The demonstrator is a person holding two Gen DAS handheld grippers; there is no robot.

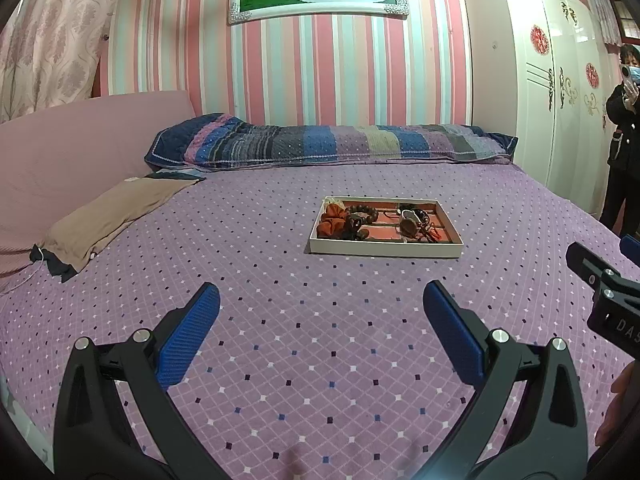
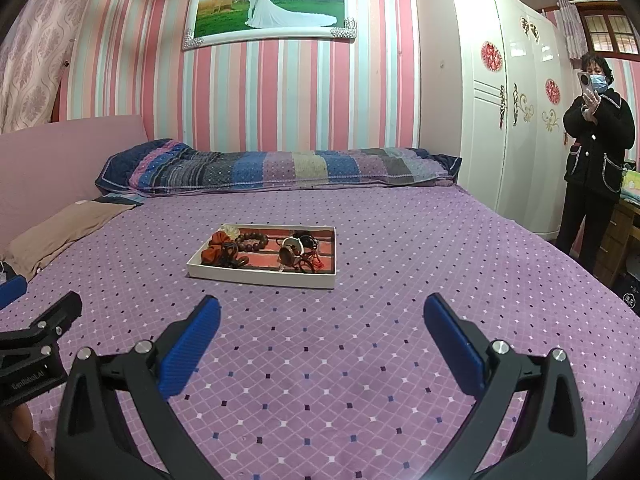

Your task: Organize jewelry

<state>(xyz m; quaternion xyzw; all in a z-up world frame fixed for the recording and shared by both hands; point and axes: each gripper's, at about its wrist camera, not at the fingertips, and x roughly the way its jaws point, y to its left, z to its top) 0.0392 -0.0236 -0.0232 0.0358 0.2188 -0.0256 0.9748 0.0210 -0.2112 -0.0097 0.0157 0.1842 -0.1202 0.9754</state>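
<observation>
The jewelry tray (image 1: 386,249) – a shallow white box with a red lining – rests flat on the purple bedspread (image 1: 300,360), well ahead of both grippers. Contents visible in both views: an orange scrunchie (image 1: 329,220) at the left end, a brown bead bracelet (image 1: 362,214) beside it, and a tangle of dark cords and a pale ring-shaped piece (image 2: 294,246) toward the right end.

Left gripper (image 1: 322,300): jaws spread wide, nothing between the blue pads, held above the bedspread.

Right gripper (image 2: 322,312): jaws likewise spread wide and empty.

View differences – the right wrist view shows the whole framed wedding photo (image 2: 270,6) and a bystander (image 2: 596,152) in full, holding up a phone beside the white wardrobe (image 2: 500,100). The left wrist view crops both at its edges.
</observation>
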